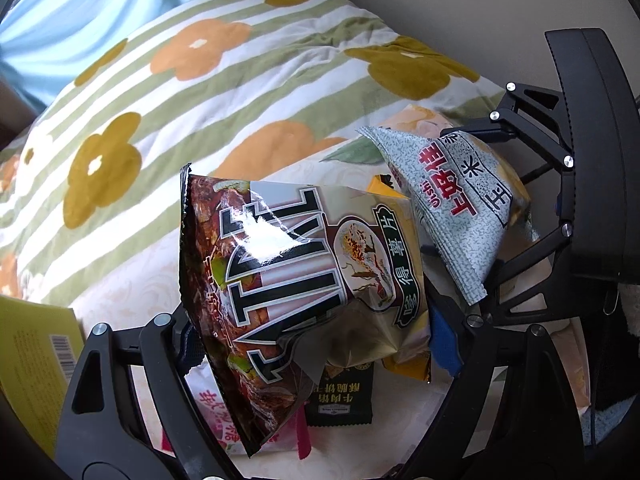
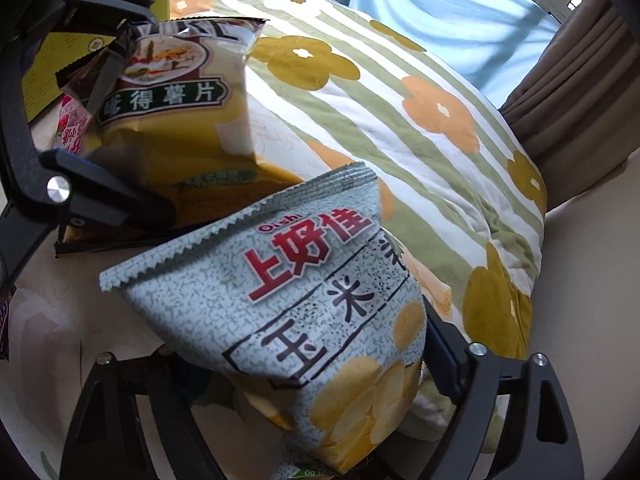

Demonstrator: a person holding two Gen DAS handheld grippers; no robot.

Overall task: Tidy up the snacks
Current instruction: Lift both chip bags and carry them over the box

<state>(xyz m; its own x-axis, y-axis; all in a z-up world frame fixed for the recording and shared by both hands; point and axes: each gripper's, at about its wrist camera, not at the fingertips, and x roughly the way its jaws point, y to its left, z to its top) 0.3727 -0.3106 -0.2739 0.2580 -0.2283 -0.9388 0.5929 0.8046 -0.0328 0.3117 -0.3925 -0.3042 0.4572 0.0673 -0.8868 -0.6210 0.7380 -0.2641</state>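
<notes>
Two snack bags are held aloft over a bed, one in each hand-held gripper, in what looks like the carrying step of a snack tidy-up: both packets seem lifted clear of the sheet, with no container or set-down spot identifiable in either view.

The left gripper (image 1: 316,344) is clamped on the lower part of a brown-and-gold potato chip bag (image 1: 304,276), the foil crumpled between its blue-padded fingers (image 1: 444,340); the bag stands up and away from the camera, its serrated top edge farthest out. The right gripper (image 2: 316,396) pinches the bottom of a pale grey Oishi corn chip bag (image 2: 304,320), which tilts up and to the left, its zigzag seal pointing toward the other packet. The two bags hang close together, the corn chip bag just to the right of the potato chip bag, without clearly touching.

Beneath the left gripper lie more packets on the cream sheet (image 1: 132,280): a dark green sachet (image 1: 344,400) and a pink-printed packet (image 1: 216,412). A yellow box (image 1: 36,360) sits at the left edge, and a flower-patterned duvet (image 1: 240,80) is bunched behind.

The next move likely calls for choosing a landing place and lowering each bag flat before letting go; whether the yellow box is that place cannot be told.
</notes>
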